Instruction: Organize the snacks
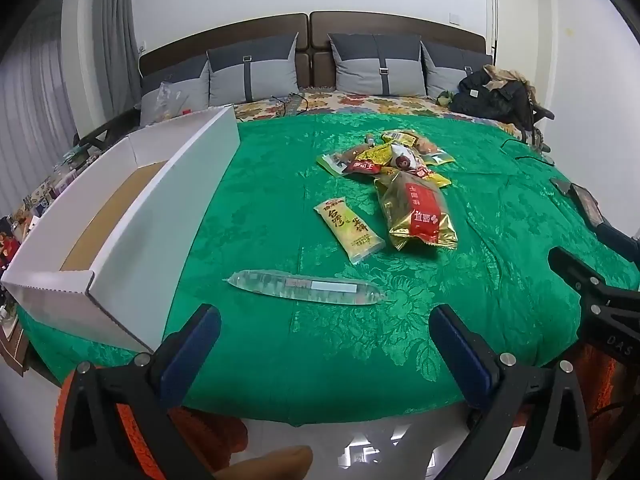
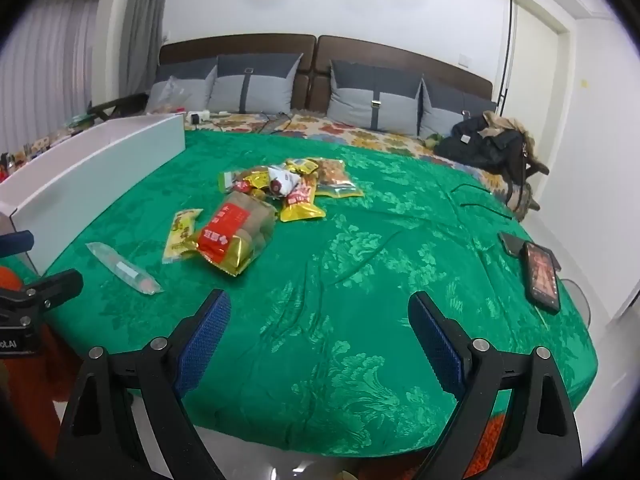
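Both the left tool (image 1: 324, 344) and right tool (image 2: 319, 334) gaped empty. The clear tube snack (image 1: 304, 286), centre frame, looked light, slippery, crushable; best pinched mid-length.

- The right gripper (image 2: 319, 334) hangs over a green bedspread (image 2: 360, 280), jaws wide apart with nothing between them.
- A heap of snack packets (image 2: 288, 184) lies mid-bed, with a red-and-gold bag (image 2: 234, 236), a yellow packet (image 2: 182, 232) and a clear wrapped stick (image 2: 122, 268) nearer.
- A white box (image 2: 100, 168) stands at the left.
- A phone (image 2: 542, 276) lies at the right edge.
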`<state>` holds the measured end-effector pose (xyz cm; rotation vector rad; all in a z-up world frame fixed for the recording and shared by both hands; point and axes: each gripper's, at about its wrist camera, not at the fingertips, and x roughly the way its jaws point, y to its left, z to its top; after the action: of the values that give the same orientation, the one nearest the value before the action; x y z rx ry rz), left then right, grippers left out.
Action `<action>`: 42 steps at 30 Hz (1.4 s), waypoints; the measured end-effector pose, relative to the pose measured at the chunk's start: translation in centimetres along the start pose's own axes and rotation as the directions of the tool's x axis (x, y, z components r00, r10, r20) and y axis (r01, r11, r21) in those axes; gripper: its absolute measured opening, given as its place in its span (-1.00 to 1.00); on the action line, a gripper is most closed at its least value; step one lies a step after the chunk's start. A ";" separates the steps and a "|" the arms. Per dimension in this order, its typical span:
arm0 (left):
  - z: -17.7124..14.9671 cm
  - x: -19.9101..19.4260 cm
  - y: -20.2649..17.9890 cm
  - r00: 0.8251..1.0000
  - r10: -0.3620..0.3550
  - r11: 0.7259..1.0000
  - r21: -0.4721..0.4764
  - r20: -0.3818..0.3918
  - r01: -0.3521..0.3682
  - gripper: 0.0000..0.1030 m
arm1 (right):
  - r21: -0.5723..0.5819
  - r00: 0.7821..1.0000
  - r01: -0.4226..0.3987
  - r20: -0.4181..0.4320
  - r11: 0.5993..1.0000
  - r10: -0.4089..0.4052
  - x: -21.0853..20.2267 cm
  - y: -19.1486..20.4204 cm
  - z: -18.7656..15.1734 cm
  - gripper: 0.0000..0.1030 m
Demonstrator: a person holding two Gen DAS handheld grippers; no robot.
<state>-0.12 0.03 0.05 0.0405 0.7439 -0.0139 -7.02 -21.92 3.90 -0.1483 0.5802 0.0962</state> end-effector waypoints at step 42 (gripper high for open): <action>-0.5 1.5 0.1 0.999 0.033 0.999 0.038 -0.043 -0.031 1.00 | 0.014 1.000 0.000 -0.015 1.000 0.001 0.6 -0.3 -0.1 0.80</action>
<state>0.68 0.16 -1.37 0.0882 0.7867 0.0037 -6.53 -22.18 3.53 -0.1352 0.5957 0.0916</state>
